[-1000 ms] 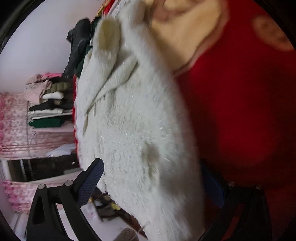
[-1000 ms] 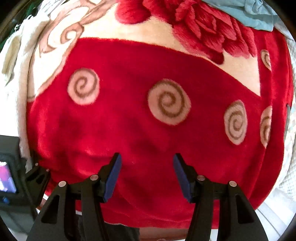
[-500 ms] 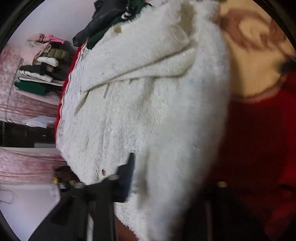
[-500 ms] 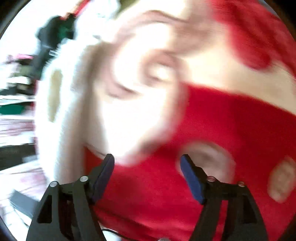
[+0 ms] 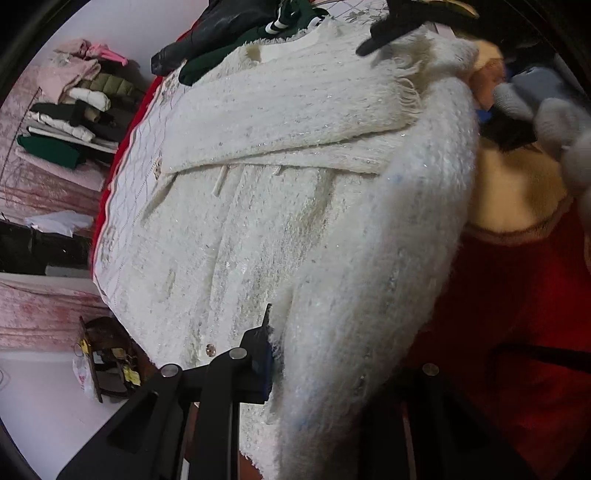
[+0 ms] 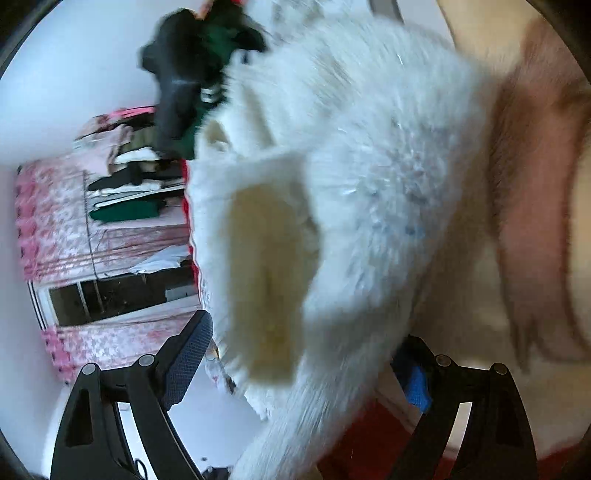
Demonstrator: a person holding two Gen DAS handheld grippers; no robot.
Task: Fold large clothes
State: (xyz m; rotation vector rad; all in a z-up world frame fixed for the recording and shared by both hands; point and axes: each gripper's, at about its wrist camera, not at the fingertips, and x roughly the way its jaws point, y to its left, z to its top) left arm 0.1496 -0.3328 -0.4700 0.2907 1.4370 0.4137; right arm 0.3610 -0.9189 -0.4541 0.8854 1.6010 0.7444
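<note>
A large white fuzzy knit cardigan [image 5: 280,206] lies spread on a red blanket [image 5: 517,314], one sleeve folded across its upper part. My left gripper [image 5: 332,365] is shut on the cardigan's thick folded edge near its hem. In the right wrist view the same cardigan [image 6: 369,166] fills the middle, blurred, with its pale inner lining showing. My right gripper [image 6: 306,362] is open, its fingers either side of the cardigan's upper edge. A gloved hand [image 5: 546,114] with the right gripper shows at the cardigan's top right in the left wrist view.
A heap of black and green clothes [image 5: 236,33] lies beyond the cardigan. A stack of folded clothes [image 5: 70,110] sits on a pink-covered surface at the left. The bed edge drops to a white floor with a small brown stand [image 5: 107,358].
My left gripper closed on the cardigan's edge and swung round. My right gripper left the red blanket, moved left to the cardigan's upper edge, and stays open.
</note>
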